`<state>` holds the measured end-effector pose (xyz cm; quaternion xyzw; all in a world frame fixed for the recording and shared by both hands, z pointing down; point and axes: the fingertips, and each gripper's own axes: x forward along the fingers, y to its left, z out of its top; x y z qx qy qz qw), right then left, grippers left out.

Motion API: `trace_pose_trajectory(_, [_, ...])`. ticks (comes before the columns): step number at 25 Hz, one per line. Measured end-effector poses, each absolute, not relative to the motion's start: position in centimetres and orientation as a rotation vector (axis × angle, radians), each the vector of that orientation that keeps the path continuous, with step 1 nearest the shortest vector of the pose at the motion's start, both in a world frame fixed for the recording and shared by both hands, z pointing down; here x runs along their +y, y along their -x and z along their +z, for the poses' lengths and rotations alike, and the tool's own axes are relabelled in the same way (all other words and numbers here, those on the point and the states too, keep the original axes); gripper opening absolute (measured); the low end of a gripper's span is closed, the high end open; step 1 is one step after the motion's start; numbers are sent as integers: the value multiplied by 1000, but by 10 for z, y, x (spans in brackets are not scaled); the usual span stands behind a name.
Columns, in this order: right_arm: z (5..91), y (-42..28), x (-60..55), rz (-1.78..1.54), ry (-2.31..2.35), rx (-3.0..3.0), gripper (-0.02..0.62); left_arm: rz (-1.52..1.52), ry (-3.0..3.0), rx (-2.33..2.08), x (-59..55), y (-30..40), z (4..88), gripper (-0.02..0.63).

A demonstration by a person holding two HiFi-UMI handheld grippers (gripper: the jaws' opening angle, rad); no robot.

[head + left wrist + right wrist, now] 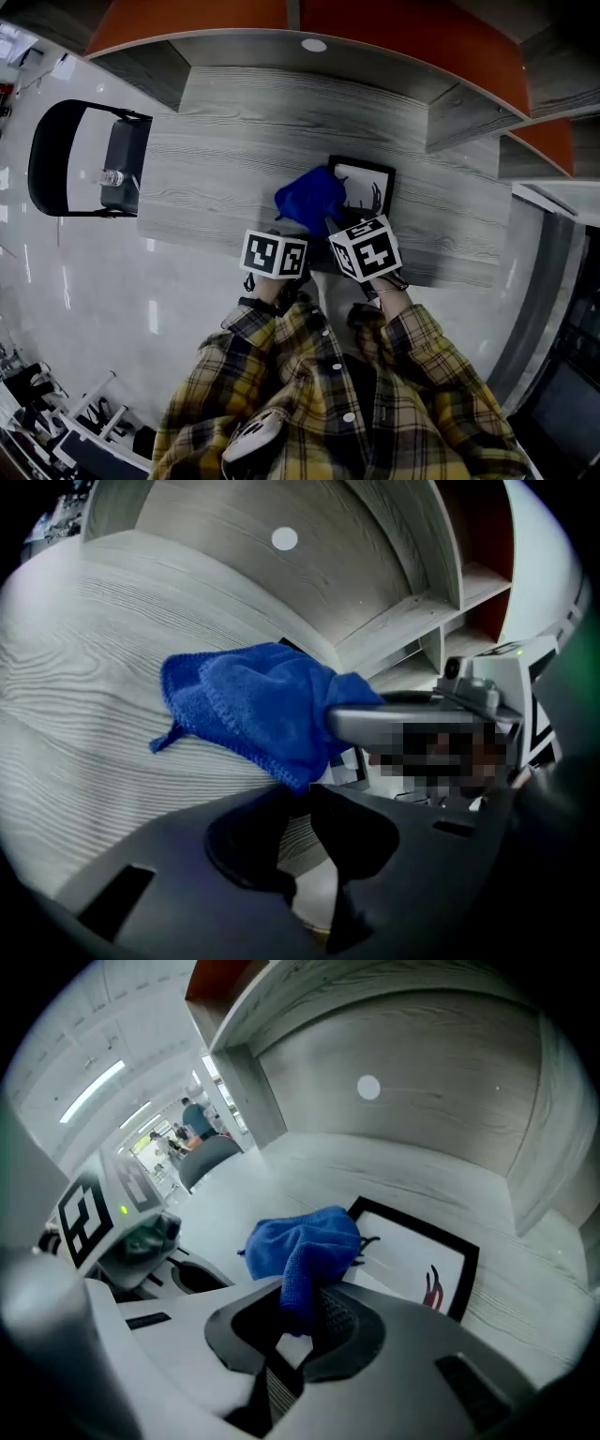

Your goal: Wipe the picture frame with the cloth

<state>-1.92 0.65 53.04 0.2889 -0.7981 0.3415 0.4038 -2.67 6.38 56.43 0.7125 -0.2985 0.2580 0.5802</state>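
- Our right hand-held gripper [298, 1293] is clamped on the blue cloth [305, 1241]. The cloth lies bunched over the left part of the picture frame [412, 1260], at the centre of the bench [216, 178].
- Our left hand-held gripper [298, 794] holds nothing. Its jaws are slightly apart, just beside the cloth.
- Both forearms reach forward side by side, lower centre of the head view.

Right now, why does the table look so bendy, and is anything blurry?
Head view: the wide lens curves the table edges, and the floor shines with glare. Left gripper view: the grain bows, jaws dark and soft. Right gripper view: blue cloth sharp, foreground blurry.
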Motion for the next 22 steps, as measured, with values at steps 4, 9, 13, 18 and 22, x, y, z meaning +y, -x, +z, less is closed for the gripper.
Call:
trace_pose_trajectory(4, [546, 1, 12, 861, -751, -1951, 40, 601, -1664, -696, 65, 29, 565, 80])
trace_pose_trajectory(9, [550, -22, 16, 883, -795, -1919, 41, 601, -1663, -691, 65, 28, 564, 80])
trace_pose_trajectory(13, [550, -35, 19, 859, -820, -1907, 41, 604, -1662, -688, 65, 29, 564, 80])
trace_pose_trajectory(18, [552, -58, 19, 848, -871, -1880, 41, 600, -1657, -689, 65, 28, 564, 80])
trace_pose_trajectory(22, [552, -80, 19, 872, -920, -1862, 41, 605, -1655, -689, 65, 28, 564, 80])
